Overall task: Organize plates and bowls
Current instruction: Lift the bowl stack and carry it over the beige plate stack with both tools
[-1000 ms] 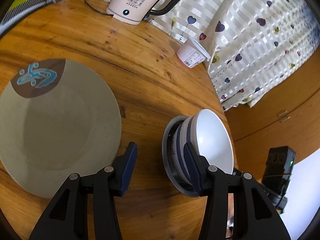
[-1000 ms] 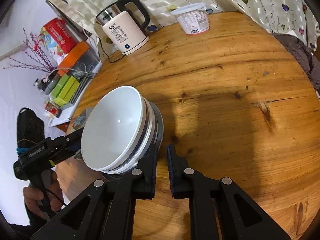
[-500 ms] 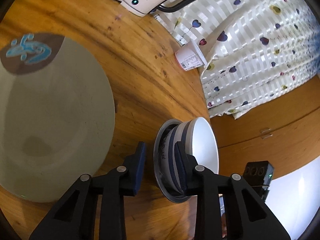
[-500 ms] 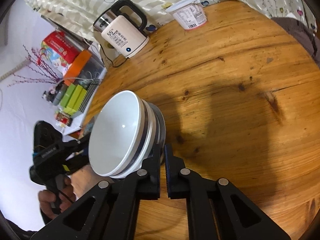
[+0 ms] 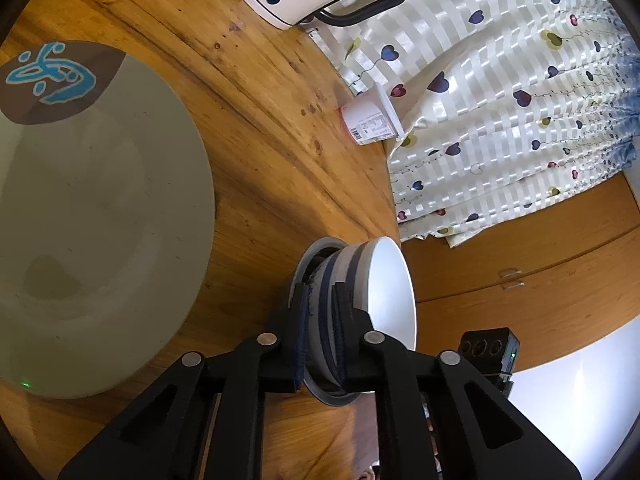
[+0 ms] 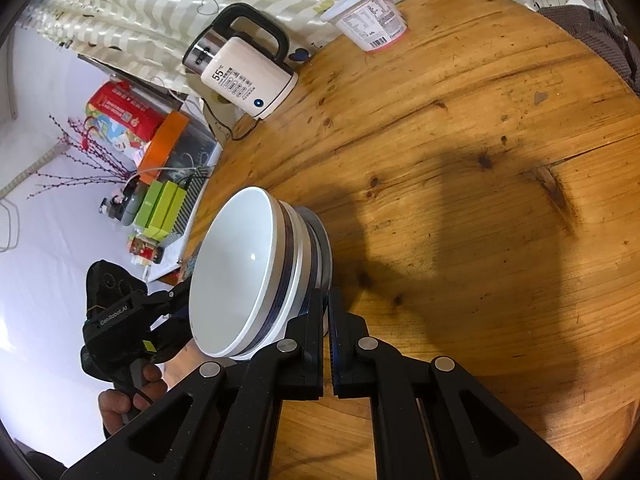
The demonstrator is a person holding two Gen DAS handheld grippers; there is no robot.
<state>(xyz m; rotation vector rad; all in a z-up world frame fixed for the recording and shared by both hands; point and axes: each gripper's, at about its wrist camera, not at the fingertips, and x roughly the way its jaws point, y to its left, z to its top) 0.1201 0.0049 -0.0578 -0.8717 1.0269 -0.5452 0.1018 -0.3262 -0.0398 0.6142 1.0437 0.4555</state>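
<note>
The white kettle (image 6: 250, 82) showed "55°C" on its front panel, above rows of small icons too tiny to read. The black gripper in the person's left hand (image 6: 124, 312) carried the white lettering "GenRobot.AI" on its body. The yogurt tub (image 6: 370, 20) had a printed label with a barcode and a block of fine print, none of it legible, and the red box (image 6: 120, 120) off the table bore only unreadable graphics.
</note>
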